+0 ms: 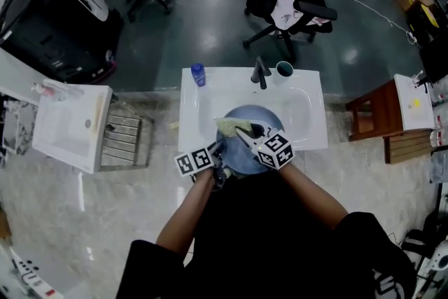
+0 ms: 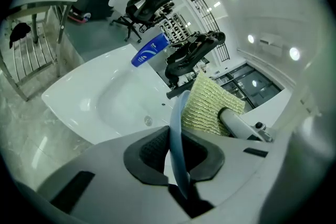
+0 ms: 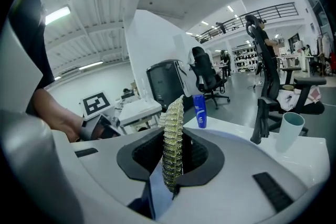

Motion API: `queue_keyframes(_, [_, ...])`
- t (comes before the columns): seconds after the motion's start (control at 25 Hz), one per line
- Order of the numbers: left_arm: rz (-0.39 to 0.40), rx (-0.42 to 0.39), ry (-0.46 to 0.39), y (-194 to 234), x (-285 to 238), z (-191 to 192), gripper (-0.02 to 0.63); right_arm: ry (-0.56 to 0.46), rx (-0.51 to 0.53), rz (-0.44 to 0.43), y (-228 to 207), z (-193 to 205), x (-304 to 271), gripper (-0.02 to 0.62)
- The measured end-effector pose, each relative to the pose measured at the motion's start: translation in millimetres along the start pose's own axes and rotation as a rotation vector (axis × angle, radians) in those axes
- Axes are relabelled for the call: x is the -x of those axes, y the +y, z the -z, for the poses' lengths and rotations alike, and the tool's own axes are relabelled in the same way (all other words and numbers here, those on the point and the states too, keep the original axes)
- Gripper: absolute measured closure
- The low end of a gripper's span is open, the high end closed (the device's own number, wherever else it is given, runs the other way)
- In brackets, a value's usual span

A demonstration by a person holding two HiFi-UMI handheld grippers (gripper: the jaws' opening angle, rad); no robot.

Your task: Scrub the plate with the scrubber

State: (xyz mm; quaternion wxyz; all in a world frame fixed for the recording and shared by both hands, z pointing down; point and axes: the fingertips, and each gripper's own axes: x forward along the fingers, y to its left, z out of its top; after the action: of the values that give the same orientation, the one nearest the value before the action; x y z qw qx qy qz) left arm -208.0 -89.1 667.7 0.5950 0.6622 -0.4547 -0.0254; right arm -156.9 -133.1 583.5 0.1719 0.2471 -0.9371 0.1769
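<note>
A round blue plate (image 1: 245, 124) is held over the white sink (image 1: 308, 115). My left gripper (image 1: 217, 156) is shut on the plate's near rim; in the left gripper view the plate (image 2: 177, 134) stands edge-on between the pads. My right gripper (image 1: 246, 132) is shut on a yellow-green scrubber (image 1: 229, 125) that lies against the plate's face. In the right gripper view the scrubber (image 3: 171, 152) stands thin and upright between the jaws, with the plate (image 3: 157, 186) just below it. The scrubber (image 2: 210, 105) also shows beside the plate in the left gripper view.
A black tap (image 1: 260, 71), a teal cup (image 1: 283, 68) and a blue bottle (image 1: 199, 75) stand along the sink's far edge. A second white sink (image 1: 66, 126) with a metal rack (image 1: 126, 140) is at the left, a wooden stool (image 1: 381, 119) at the right. Office chairs (image 1: 287, 7) stand beyond.
</note>
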Motion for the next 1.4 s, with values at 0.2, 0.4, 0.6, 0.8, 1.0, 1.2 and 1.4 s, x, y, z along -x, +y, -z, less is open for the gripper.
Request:
queue_keyframes(0.2, [0.027,0.005,0.003,-5.3,4.6,2.7,0.578,0.027,0.027,0.015,0.9,5.3,-5.0,0.532])
queue_keyframes(0.4, [0.047,-0.010,0.015,-11.3,6.4,5.3,0.578,0.083,0.067,0.082,-7.8,11.8,-8.3,0.529])
queue_keyframes(0.6, [0.057,-0.016,0.019,-11.7,8.9,6.9,0.578,0.113,0.116,0.100,-8.7,13.9,-13.3,0.528])
queue_keyframes(0.8, [0.055,-0.001,0.015,-9.5,11.7,7.5,0.577,0.165,0.231,0.125,-5.6,14.2,-22.8,0.528])
queue_keyframes(1.0, [0.064,-0.006,0.008,-13.0,14.9,7.8,0.574,0.184,0.333,0.152,-6.6,10.0,-29.6,0.526])
queue_keyframes(1.2, [0.070,-0.006,0.004,-12.7,15.4,3.8,0.569,0.186,0.361,0.184,-15.4,7.4,-35.6,0.526])
queue_keyframes(1.4, [0.074,0.004,0.009,-15.9,15.8,3.3,0.568,0.192,0.370,0.223,-27.5,3.5,-33.8,0.526])
